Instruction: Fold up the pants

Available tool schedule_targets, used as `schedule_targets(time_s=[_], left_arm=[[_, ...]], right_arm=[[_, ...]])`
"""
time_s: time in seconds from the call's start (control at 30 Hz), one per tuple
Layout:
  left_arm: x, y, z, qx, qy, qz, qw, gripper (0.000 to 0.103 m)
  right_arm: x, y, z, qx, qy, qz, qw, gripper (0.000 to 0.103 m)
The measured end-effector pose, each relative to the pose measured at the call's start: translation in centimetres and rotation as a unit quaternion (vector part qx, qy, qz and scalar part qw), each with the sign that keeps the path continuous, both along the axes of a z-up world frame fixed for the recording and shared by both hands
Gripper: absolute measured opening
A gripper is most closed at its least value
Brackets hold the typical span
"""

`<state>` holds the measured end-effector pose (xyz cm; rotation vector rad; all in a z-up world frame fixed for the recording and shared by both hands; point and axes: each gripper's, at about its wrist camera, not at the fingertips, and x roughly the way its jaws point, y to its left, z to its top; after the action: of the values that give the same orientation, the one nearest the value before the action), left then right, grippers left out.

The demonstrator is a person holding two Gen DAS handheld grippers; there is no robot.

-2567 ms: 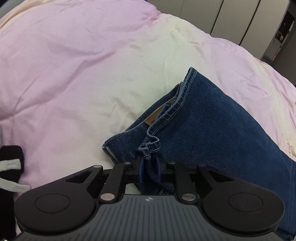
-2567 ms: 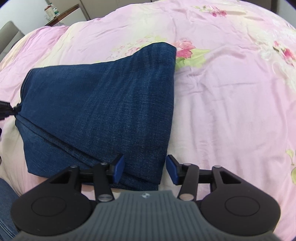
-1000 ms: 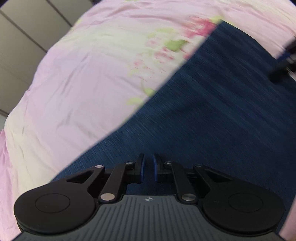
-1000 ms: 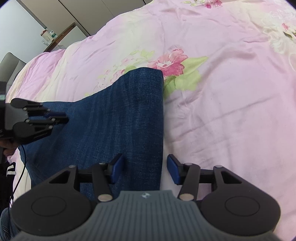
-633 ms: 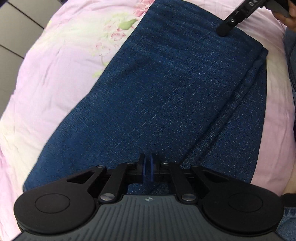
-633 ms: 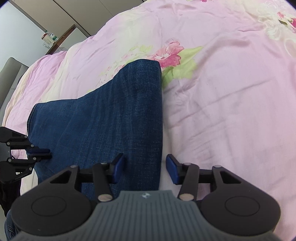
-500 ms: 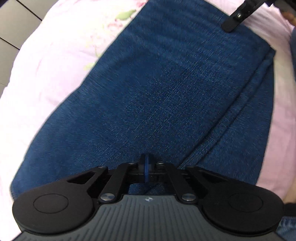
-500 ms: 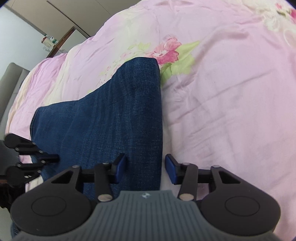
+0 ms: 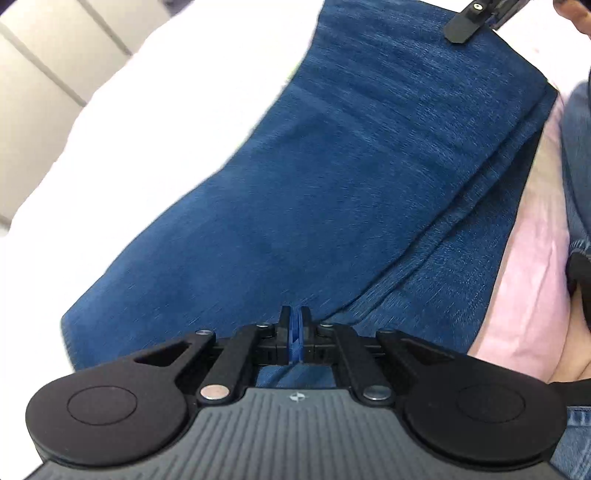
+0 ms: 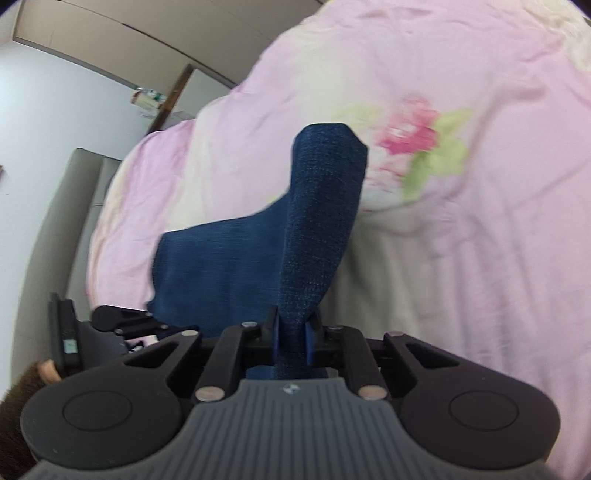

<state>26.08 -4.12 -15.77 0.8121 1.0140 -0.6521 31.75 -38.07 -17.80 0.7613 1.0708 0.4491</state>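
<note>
Dark blue jeans [image 9: 332,192] lie folded on a pink floral bed cover [image 10: 480,184]. My left gripper [image 9: 294,325] is shut at the near edge of the jeans; whether its pads pinch denim I cannot tell. My right gripper [image 10: 291,332] is shut on the jeans' edge [image 10: 314,236] and holds it raised off the bed as an upright fold. The right gripper's finger [image 9: 465,26] shows at the far corner in the left wrist view. The left gripper [image 10: 122,321] shows at lower left in the right wrist view.
The bed cover [image 9: 528,288] also shows to the right of the jeans. Wardrobe doors [image 9: 48,81] stand behind the bed. A grey headboard [image 10: 70,221] and a shelf with items [image 10: 147,99] are at the left. The person's lighter jeans [image 9: 576,147] are at the right edge.
My right gripper has closed on the jeans' edge and lifted it off the bed. My left gripper stays shut at the near edge and has dropped lower.
</note>
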Motion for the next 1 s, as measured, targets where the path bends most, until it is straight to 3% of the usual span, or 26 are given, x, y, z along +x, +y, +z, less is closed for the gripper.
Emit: schedule_targets(time_s=[0.23, 0.37, 0.5, 0.67, 0.8, 1.0], left_arm=[[-0.9, 7.1, 5.7, -0.072, -0.043, 0.079, 0.9934, 0.006], [0.1, 11.3, 8.1, -0.119, -0.068, 0.129, 0.9821, 0.007], [0.6, 15.9, 9.5, -0.158, -0.079, 0.18, 0.9677, 0.007], [2.0, 19.5, 9.8, -0.167, -0.089, 0.224, 0.956, 0.007], [2.8, 21.9, 9.1, -0.173, -0.083, 0.246, 0.9501, 0.007], [3.9, 23.2, 7.1, -0.189, -0.062, 0.26, 0.9449, 0.007]], right_arm=[[2.2, 7.5, 8.4, 0.022, -0.02, 0.022, 0.999, 0.009], [4.6, 13.9, 11.6, 0.026, -0.036, 0.033, 0.998, 0.009], [7.4, 21.0, 12.6, 0.048, -0.036, 0.052, 0.997, 0.009], [11.0, 30.2, 11.5, 0.04, -0.02, 0.074, 0.996, 0.009], [13.6, 36.0, 8.1, 0.025, 0.014, 0.083, 0.996, 0.009], [15.6, 41.3, 2.7, -0.004, 0.053, 0.087, 0.995, 0.009]])
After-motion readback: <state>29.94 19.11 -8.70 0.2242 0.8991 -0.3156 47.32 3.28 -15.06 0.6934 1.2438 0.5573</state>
